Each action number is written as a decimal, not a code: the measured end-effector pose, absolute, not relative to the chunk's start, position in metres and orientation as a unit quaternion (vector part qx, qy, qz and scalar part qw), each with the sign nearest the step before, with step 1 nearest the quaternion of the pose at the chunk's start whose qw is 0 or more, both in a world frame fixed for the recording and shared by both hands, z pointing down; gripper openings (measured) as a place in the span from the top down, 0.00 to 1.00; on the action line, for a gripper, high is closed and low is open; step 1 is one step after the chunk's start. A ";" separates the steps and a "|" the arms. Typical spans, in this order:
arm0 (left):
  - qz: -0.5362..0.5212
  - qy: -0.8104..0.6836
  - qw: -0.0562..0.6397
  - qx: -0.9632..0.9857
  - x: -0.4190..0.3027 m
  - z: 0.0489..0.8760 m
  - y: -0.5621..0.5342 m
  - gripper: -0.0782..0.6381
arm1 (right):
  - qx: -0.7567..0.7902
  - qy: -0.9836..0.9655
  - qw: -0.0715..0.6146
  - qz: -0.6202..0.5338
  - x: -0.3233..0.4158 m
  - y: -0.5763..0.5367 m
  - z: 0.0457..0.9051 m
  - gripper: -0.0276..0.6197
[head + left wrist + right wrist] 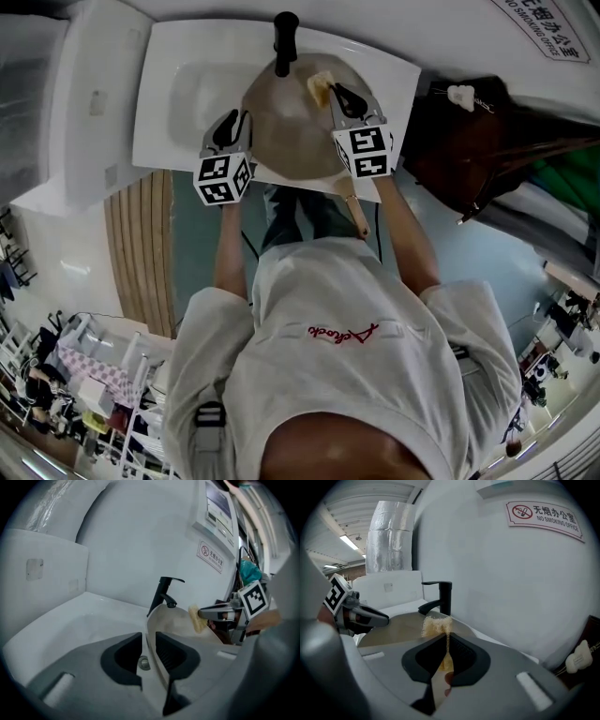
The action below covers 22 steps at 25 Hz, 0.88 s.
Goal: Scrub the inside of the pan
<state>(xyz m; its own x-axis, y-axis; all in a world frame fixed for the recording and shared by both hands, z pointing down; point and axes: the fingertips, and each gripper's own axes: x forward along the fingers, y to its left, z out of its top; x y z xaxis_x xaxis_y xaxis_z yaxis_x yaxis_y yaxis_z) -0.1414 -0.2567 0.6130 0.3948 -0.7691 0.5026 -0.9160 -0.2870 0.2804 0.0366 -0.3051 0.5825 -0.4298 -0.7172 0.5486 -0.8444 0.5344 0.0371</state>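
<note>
The pan (286, 131) is held over the sink (178, 94), its left rim pinched tight in the left gripper (234, 127). The right gripper (339, 94) is closed on a sponge (319, 87) set against the inside by the far rim. Scrubbing looks under way, with most of the dull inside seemingly left to do. The tap (285, 42) just behind that rim could block strokes, while a dark bag (469, 141) lies off the sink's right edge.

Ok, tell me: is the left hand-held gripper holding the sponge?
No, the left hand-held gripper is clamped on the rim of the pan; the yellow sponge is in the right hand-held gripper.
</note>
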 end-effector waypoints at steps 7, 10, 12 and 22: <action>0.147 -0.527 0.272 0.792 -0.138 0.619 -0.256 0.81 | 0.453 -0.828 0.316 0.094 0.029 -0.311 0.602 0.92; 0.146 -0.525 0.274 0.792 -0.139 0.619 -0.256 0.82 | 0.437 -0.827 0.349 0.057 0.021 -0.313 0.605 0.92; 0.146 -0.524 0.275 0.793 -0.139 0.620 -0.256 0.82 | 0.427 -0.826 0.367 0.035 0.017 -0.315 0.608 0.92; 0.139 -0.522 0.277 0.795 -0.138 0.619 -0.256 0.82 | 0.321 -0.803 0.482 -0.143 -0.002 -0.314 0.629 0.92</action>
<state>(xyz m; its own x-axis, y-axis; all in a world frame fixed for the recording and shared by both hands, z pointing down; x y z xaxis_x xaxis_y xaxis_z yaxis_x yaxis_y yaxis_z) -0.1385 -0.2562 0.6191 0.4172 -0.7517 0.5108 -0.9063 -0.3021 0.2955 -0.0020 -0.3143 0.6286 -0.3296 -0.6541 0.6808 -0.3778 0.7522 0.5398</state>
